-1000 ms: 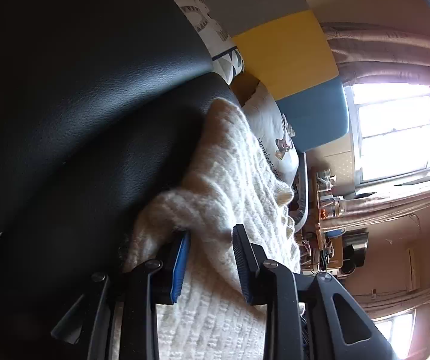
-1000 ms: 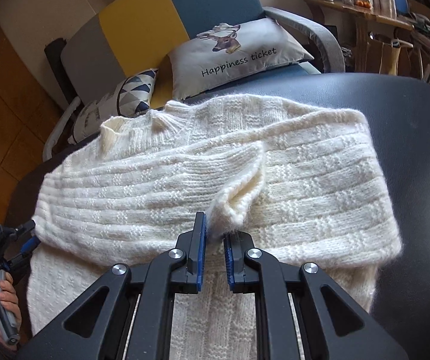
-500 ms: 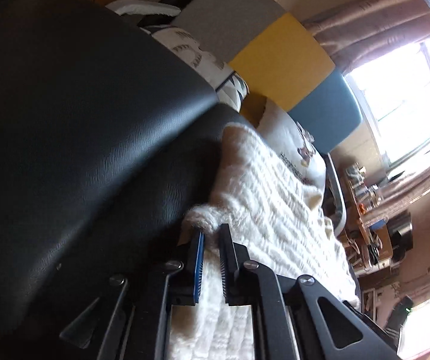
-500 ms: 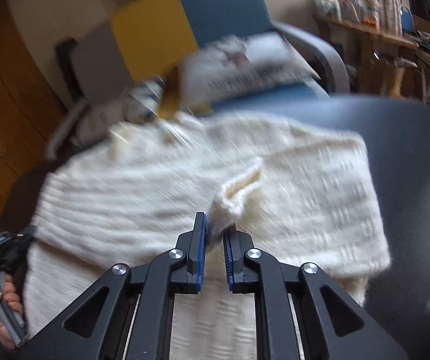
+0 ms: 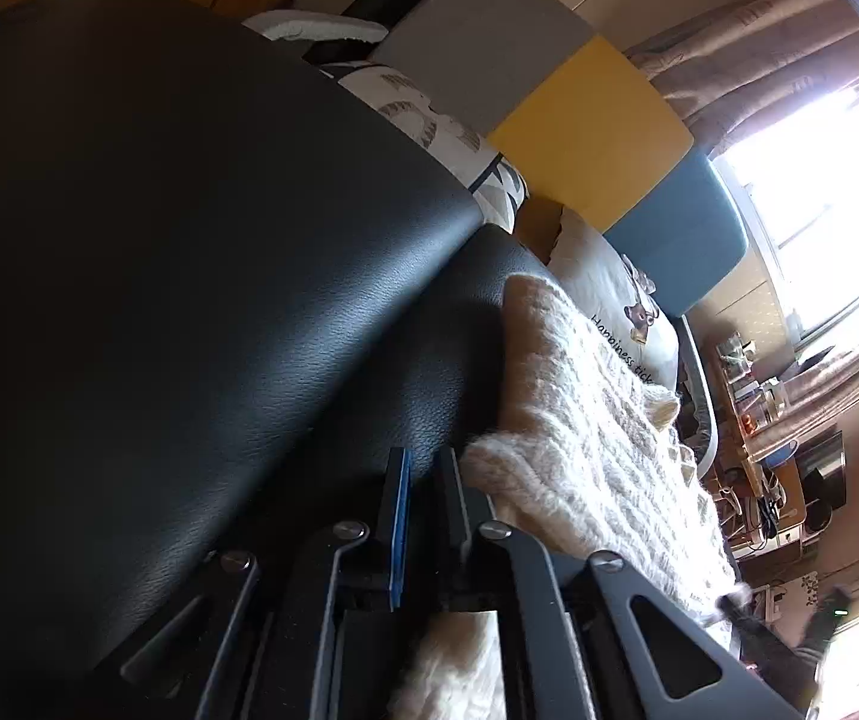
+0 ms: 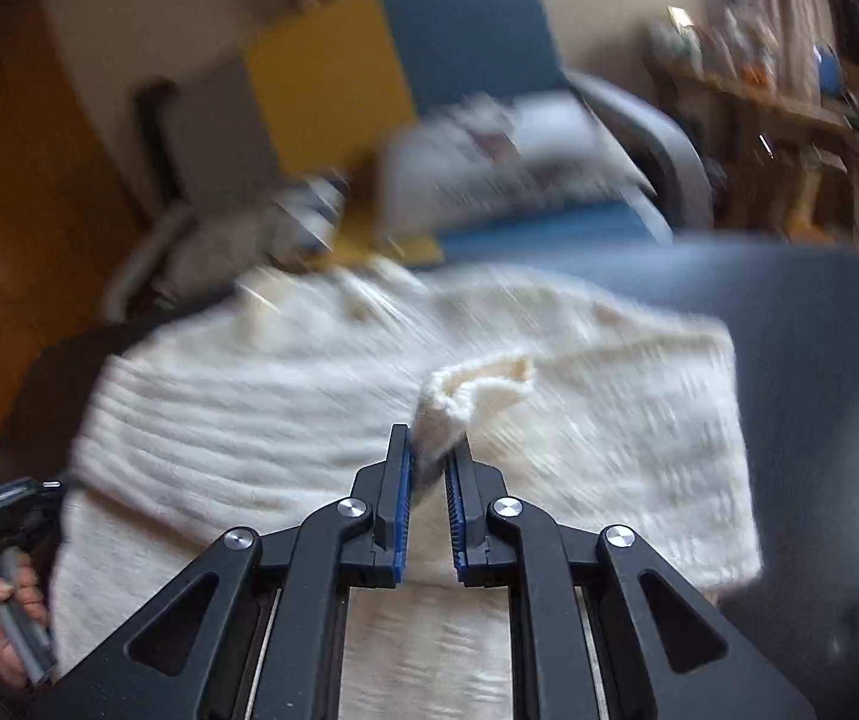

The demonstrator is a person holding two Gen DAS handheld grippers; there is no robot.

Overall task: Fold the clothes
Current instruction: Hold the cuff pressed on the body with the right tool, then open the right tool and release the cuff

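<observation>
Left wrist view showed the left tongs closed, with a narrow slit between the blue pads; the cream knitted sweater lay just beside the tips and passed under the frame, so I could not tell whether any fabric was caught. Only this view showed the bright window. Right wrist view, smeared by blur, showed the whole sweater spread on the black leathery surface, and the right tongs nearly closed, pinching a raised fold of ribbed knit. At its left edge a hand gripped the other tool's handle. Behind stood a grey, yellow and blue sofa with cushions.
</observation>
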